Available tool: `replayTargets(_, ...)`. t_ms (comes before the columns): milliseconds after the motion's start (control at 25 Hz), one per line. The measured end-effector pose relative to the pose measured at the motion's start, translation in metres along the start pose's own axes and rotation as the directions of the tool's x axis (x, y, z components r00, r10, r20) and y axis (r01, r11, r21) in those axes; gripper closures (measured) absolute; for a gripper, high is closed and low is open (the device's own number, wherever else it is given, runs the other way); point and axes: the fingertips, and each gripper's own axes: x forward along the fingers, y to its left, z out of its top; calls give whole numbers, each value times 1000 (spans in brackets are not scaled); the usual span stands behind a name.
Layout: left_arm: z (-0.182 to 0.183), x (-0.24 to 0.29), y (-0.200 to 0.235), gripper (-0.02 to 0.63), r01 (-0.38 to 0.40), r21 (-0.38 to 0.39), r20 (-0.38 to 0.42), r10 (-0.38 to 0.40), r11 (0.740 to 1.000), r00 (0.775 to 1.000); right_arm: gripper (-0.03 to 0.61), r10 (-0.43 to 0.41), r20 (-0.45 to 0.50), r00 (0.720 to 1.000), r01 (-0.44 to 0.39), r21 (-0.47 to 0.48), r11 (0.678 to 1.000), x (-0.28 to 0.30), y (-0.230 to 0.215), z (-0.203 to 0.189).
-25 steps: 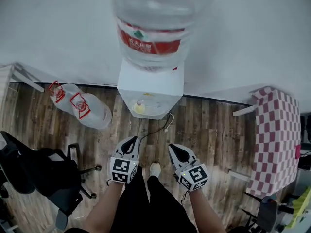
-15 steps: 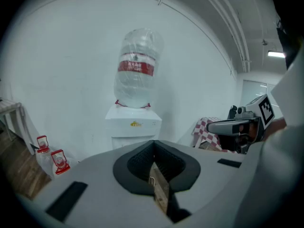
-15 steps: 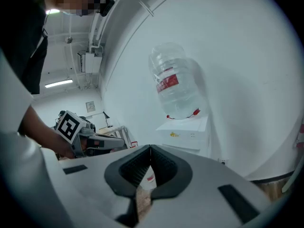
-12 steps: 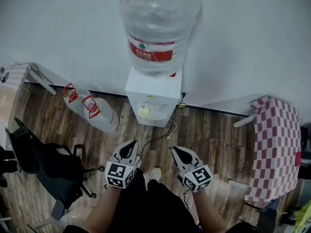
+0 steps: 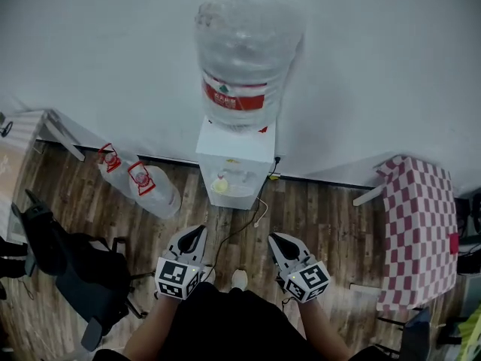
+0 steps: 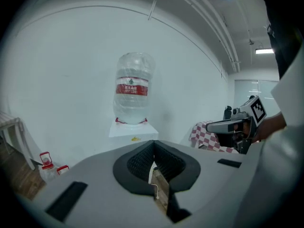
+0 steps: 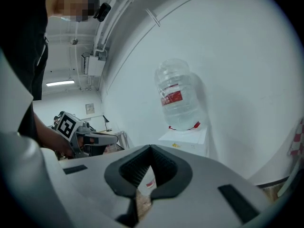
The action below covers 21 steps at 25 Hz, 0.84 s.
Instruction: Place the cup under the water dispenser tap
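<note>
Head view: scene status

Head view shows the water dispenser [image 5: 234, 164] against the white wall [image 5: 391, 66], with an inverted bottle [image 5: 242, 59] seated on top. A small pale-yellow item [image 5: 219, 185] sits at the dispenser's tap recess; whether it is the cup cannot be told. The left gripper [image 5: 192, 238] and right gripper [image 5: 281, 242] hover side by side in front of the dispenser, well apart from it. Each gripper's jaws are pressed together with nothing between them. A spare bottle [image 5: 148, 192] lies on the wood floor [image 5: 331, 216] left of the dispenser. A checked table [image 5: 418, 232] stands to the dispenser's right.
</note>
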Motion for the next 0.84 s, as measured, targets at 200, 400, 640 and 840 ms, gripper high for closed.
replayTargets(200,8,-9,10,600,48,5,-2,-48,999,999,557,-44,39,998,42,38,998,1,8,12)
replayTargets(400,9,-9,13,600,86,16,9,-86,996,996,557,-90,49,995,87,49,995,0,13,15)
replayTargets(640,7,-5,18,600,110,5,15,-110,994,994,557,-121,39,992,120,37,992,-1,14,12)
replayTargets(840,5,0,26,600,109,23,-2,-109,994,994,557,-137,39,990,136,37,990,3,12,13)
